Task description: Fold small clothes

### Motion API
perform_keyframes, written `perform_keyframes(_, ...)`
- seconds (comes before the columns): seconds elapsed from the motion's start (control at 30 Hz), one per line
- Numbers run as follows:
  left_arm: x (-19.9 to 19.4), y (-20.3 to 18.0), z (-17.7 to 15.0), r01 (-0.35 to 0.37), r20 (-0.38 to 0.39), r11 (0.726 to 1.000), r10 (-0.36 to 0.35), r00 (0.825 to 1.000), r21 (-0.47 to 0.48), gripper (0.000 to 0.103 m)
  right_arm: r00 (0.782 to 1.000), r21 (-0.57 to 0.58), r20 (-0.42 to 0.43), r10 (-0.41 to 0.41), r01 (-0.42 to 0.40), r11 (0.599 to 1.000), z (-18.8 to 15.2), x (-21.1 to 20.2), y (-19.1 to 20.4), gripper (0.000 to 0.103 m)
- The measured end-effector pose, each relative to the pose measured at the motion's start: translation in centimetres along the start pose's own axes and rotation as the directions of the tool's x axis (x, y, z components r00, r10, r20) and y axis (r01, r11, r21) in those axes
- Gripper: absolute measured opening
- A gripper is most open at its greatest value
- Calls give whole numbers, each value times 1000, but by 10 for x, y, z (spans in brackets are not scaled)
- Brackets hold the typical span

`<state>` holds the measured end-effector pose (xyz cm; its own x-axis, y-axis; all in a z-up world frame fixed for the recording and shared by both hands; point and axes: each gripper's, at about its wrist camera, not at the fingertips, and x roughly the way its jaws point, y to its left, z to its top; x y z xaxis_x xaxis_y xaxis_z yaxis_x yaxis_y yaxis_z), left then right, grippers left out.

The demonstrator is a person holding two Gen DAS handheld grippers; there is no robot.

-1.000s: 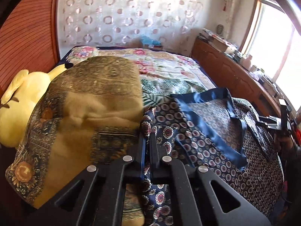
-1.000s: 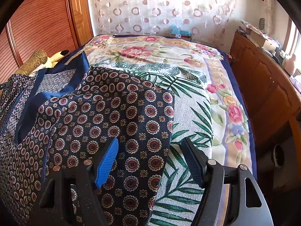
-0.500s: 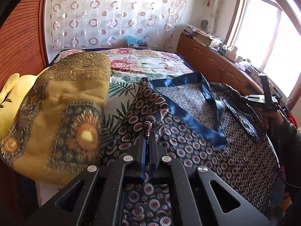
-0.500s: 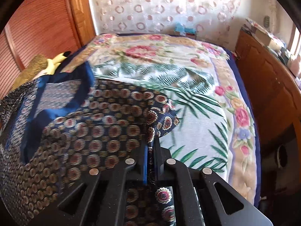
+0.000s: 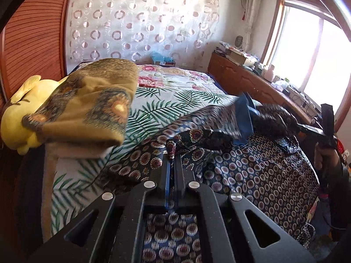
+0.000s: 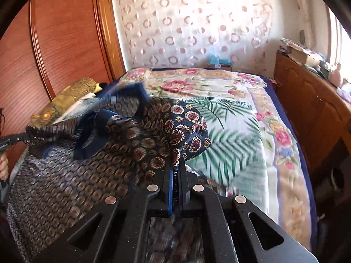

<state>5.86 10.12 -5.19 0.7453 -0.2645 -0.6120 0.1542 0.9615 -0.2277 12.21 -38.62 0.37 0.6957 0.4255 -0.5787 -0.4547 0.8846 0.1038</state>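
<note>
You had the left gripper (image 5: 172, 160) clamped tight on a pinch of the navy patterned garment (image 5: 258, 175), and the right gripper (image 6: 175, 166) closed just as tightly on another edge of it. The garment lay spread over the near part of the bed (image 6: 241, 131), on the leaf-and-flower bedspread, with its blue lining (image 5: 243, 114) bunched up between your two grips. In the left wrist view your right hand (image 5: 322, 153) showed at the far right edge, behind the cloth.

Just beside the garment on the left lay a folded mustard-gold cloth (image 5: 87, 109), its near corner overhanging the bedspread, and behind it a yellow plush toy (image 5: 24, 114) rested against the wooden wardrobe doors (image 6: 65, 43). A wooden cabinet (image 6: 311, 105) cluttered on top ran along the right side of the bed, under the window (image 5: 311, 50). A ring-patterned curtain (image 6: 197, 28) hung behind the headboard end.
</note>
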Motion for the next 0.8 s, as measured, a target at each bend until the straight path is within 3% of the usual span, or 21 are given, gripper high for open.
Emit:
perform_keyframes(0.17, -40, 21, -22, -30, 58, 997, 34, 998, -66, 3, 999, 28, 46, 10, -12, 1000, -32, -45, -6, 3)
perform_keyframes(0.27, -58, 35, -33, -51, 86, 993, 60, 994, -105, 3, 993, 33, 121, 15, -19, 999, -42, -78, -9, 3)
perform_keyframes(0.43, -78, 51, -51, -84, 95, 986, 98, 991, -143, 3, 984, 46, 174, 27, -35, 998, -67, -111, -7, 3)
perform_keyframes(0.63, -90, 52, -63, -113, 82, 984, 125, 989, -138, 3, 996, 13, 85, -3, 2, 1000, -107, -131, -1, 2)
perform_keyframes(0.8, -81, 48, -71, -153, 31, 983, 157, 987, -99, 4, 998, 31, -44, -53, 54, 998, -136, -114, -11, 3)
